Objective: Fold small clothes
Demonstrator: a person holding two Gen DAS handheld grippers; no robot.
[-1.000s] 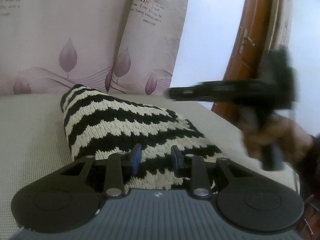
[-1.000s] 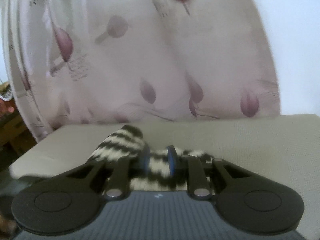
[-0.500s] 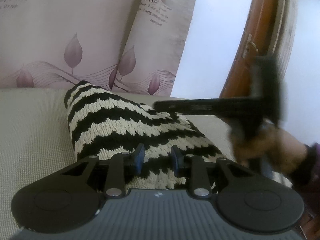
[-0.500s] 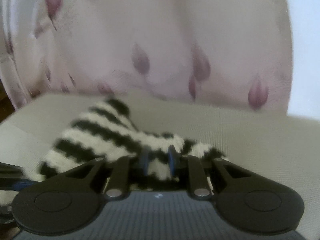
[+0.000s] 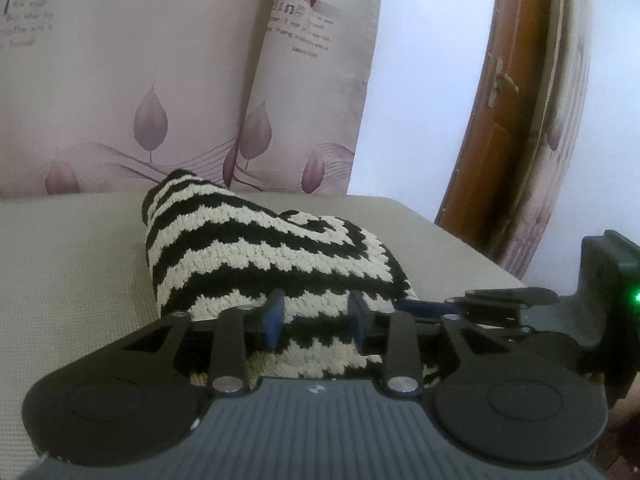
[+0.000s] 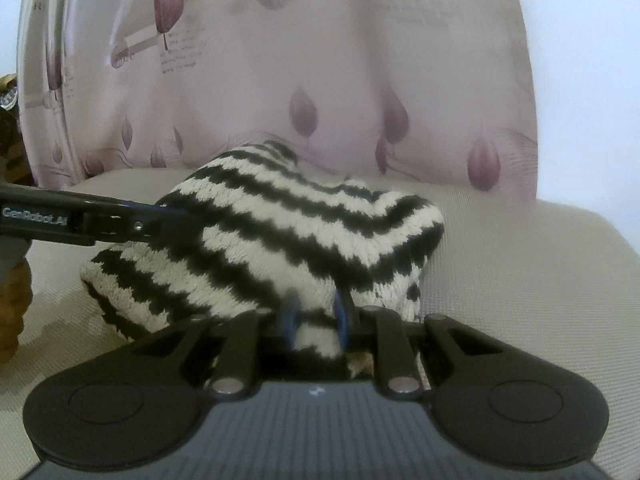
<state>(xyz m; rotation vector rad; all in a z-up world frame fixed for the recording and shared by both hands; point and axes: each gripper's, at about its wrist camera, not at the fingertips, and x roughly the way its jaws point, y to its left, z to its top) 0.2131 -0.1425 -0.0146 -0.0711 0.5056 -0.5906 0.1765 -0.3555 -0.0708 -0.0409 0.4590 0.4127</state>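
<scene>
Item: 1 black-and-cream zigzag knit garment point(image 5: 264, 264), bunched on the beige padded surface point(image 5: 72, 264), near its right edge.
Left gripper point(image 5: 316, 316): narrow, pinching the near hem.
Right gripper point(image 6: 316, 316): narrow, clamping a knit fold.
Progress: judged partly folded, not yet flat.
Room: open surface leftward; curtain point(image 5: 120, 80) behind.

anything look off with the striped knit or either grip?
Nothing stands out. The striped knit lies bunched on the beige pad, pinched by both the left gripper and right gripper; no damage visible.
</scene>
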